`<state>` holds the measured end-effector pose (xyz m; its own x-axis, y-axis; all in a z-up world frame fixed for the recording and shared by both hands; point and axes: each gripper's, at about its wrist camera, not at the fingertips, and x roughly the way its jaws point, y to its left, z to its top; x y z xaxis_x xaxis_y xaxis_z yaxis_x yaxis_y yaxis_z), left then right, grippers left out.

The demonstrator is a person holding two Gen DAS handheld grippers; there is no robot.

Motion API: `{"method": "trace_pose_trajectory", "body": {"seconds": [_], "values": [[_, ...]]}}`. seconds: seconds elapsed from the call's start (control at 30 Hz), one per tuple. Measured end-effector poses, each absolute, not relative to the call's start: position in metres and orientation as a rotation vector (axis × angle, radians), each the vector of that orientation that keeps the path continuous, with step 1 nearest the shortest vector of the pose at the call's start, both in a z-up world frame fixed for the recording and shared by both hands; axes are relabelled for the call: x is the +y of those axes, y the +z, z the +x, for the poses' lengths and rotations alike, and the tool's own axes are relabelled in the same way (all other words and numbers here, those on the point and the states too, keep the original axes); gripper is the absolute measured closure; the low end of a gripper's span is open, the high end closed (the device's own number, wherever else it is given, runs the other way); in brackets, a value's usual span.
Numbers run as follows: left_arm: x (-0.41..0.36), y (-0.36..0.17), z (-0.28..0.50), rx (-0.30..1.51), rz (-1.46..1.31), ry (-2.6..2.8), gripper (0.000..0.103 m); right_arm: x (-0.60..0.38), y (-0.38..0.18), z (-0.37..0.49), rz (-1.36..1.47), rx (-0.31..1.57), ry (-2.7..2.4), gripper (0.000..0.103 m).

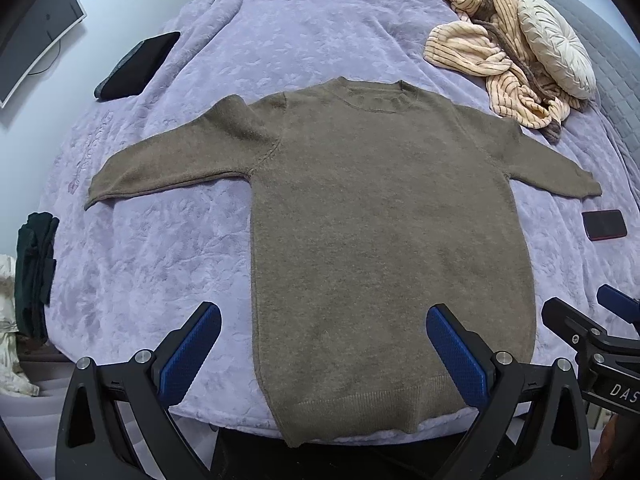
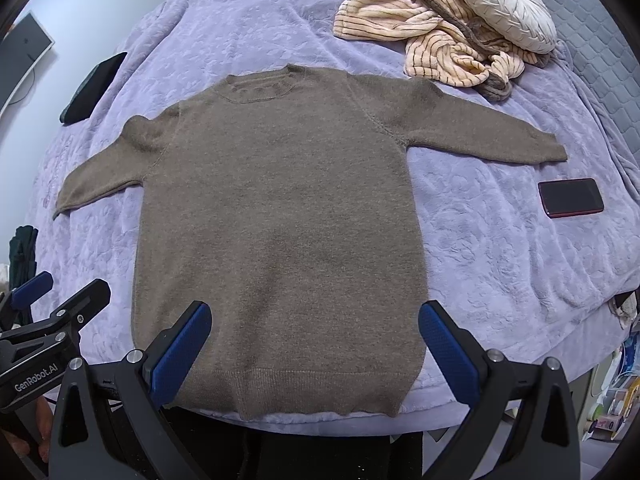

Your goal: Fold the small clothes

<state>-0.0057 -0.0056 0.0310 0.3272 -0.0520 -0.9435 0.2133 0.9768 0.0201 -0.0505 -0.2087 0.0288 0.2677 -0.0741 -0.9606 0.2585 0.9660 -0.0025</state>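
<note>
A small brown knitted sweater [image 1: 384, 216] [image 2: 280, 200] lies flat and face up on the lilac bedspread [image 1: 152, 264], both sleeves spread out, its ribbed hem at the near edge of the bed. My left gripper [image 1: 324, 328] hovers open above the hem's left part, blue pads wide apart, holding nothing. My right gripper [image 2: 316, 324] hovers open over the hem as well, empty. The other gripper shows at each view's edge: the right gripper [image 1: 600, 320] and the left gripper [image 2: 60, 296].
A striped cream garment [image 1: 492, 56] [image 2: 420, 28] and a round pleated cushion [image 1: 556, 44] lie at the far right. A phone [image 1: 604, 224] [image 2: 570, 197] rests right of the sweater. A dark folded item [image 1: 136, 66] sits at the far left, dark clothes [image 1: 34, 272] at the left edge.
</note>
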Motion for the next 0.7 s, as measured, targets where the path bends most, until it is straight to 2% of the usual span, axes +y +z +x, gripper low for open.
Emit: {"method": "trace_pose_trajectory", "body": {"seconds": [0.7], "values": [[-0.0062, 0.0289, -0.0117, 1.240, 0.161, -0.165, 0.000, -0.2056, 0.0322, -0.0538, 0.163, 1.278, -0.230, 0.000]]}}
